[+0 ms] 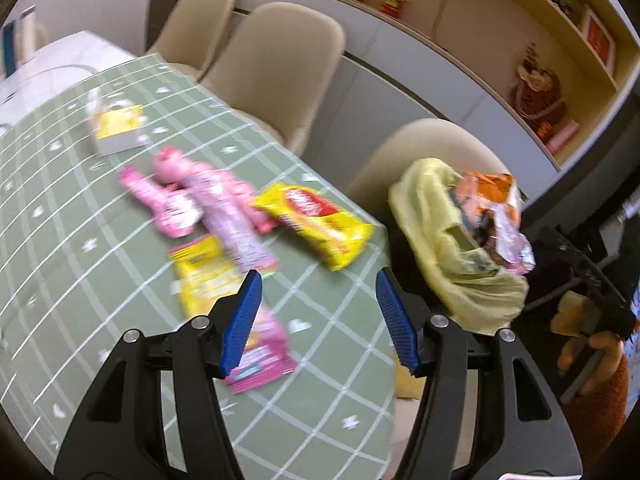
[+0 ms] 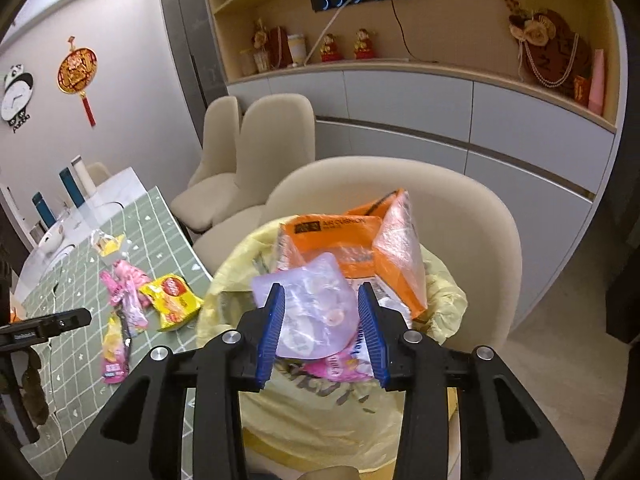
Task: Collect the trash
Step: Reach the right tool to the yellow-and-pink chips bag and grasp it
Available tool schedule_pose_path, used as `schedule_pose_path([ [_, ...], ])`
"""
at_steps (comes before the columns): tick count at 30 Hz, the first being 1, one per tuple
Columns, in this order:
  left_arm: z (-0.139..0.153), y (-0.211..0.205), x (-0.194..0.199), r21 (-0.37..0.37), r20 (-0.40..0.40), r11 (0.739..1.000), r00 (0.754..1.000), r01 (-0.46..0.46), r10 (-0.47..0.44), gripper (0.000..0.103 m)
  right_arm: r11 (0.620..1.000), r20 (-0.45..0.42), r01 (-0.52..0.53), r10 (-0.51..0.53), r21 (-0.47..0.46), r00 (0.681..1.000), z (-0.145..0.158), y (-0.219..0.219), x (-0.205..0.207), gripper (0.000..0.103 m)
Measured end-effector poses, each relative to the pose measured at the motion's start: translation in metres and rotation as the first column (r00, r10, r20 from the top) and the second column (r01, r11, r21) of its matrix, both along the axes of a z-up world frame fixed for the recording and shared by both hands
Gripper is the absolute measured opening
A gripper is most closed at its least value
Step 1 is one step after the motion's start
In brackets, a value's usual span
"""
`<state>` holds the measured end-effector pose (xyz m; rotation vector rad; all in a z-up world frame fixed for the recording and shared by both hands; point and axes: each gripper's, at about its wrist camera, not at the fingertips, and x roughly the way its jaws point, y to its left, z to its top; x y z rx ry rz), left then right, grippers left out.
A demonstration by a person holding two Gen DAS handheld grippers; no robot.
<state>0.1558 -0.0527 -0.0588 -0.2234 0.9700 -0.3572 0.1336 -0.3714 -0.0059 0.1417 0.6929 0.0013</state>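
A yellow trash bag (image 2: 320, 424) sits on a beige chair (image 2: 472, 216), stuffed with an orange packet (image 2: 344, 240) and a clear plastic wrapper (image 2: 316, 312). My right gripper (image 2: 322, 328) is open, its blue fingers on either side of the clear wrapper above the bag. My left gripper (image 1: 318, 316) is open and empty above the green checked table (image 1: 80, 280). On the table lie a yellow snack packet (image 1: 316, 220), pink wrappers (image 1: 212, 204), a small yellow wrapper (image 1: 204, 276) and a pink packet (image 1: 260, 356). The bag also shows in the left wrist view (image 1: 452, 236).
A small white and yellow box (image 1: 116, 128) lies farther along the table. Two more beige chairs (image 1: 276, 68) stand along the table's far side. A grey cabinet with shelves (image 2: 440, 104) lines the wall. Bottles (image 2: 72, 188) stand on a white counter beyond the table.
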Motion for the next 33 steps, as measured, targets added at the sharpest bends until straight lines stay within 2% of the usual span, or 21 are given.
schedule_pose_path([
  [9,-0.019,0.075,-0.005,0.072,-0.009,0.98,0.982,-0.186,0.187,0.056,0.99,0.034,-0.115,0.113,0.076,0.993,-0.001,0.049,-0.007,0.037],
  [10,-0.021,0.08,-0.004,0.075,-0.008,0.977,0.98,-0.198,0.199,0.056,0.985,0.031,-0.142,0.14,0.093,0.99,-0.003,0.057,-0.006,0.037],
  [12,-0.027,0.092,0.001,0.071,-0.009,0.974,0.976,-0.215,0.216,0.056,0.977,0.025,-0.177,0.175,0.12,0.984,-0.007,0.067,-0.005,0.049],
  [13,-0.029,0.095,0.004,0.067,-0.009,0.974,0.976,-0.215,0.216,0.056,0.972,0.028,-0.197,0.195,0.126,0.98,-0.01,0.075,-0.004,0.051],
  [15,-0.035,0.097,0.011,0.057,-0.012,0.977,0.978,-0.207,0.208,0.056,0.97,0.011,-0.215,0.215,0.111,0.977,-0.015,0.087,-0.002,0.051],
  [17,-0.039,0.098,0.019,0.052,-0.025,0.978,0.978,-0.203,0.205,0.056,0.962,-0.049,-0.255,0.26,0.1,0.964,-0.024,0.102,0.003,0.051],
  [20,-0.036,0.098,0.022,0.056,-0.021,0.979,0.98,-0.197,0.199,0.056,0.944,-0.106,-0.321,0.328,0.075,0.939,-0.039,0.128,0.01,0.051],
  [24,-0.034,0.102,0.017,0.077,-0.004,0.979,0.982,-0.188,0.189,0.056,0.921,-0.14,-0.387,0.391,0.056,0.91,-0.061,0.166,0.023,0.051],
  [27,-0.038,0.115,0.013,0.07,-0.012,0.976,0.978,-0.207,0.208,0.056,0.889,-0.182,-0.451,0.457,0.076,0.871,-0.079,0.202,0.036,0.051],
  [31,-0.045,0.132,0.011,0.054,-0.027,0.969,0.97,-0.241,0.243,0.056,0.81,-0.203,-0.583,0.581,0.056,0.788,-0.099,0.255,0.05,0.051],
  [33,-0.048,0.137,0.011,0.047,-0.032,0.969,0.969,-0.244,0.245,0.056,0.802,-0.215,-0.596,0.588,0.033,0.78,-0.106,0.269,0.059,0.049],
])
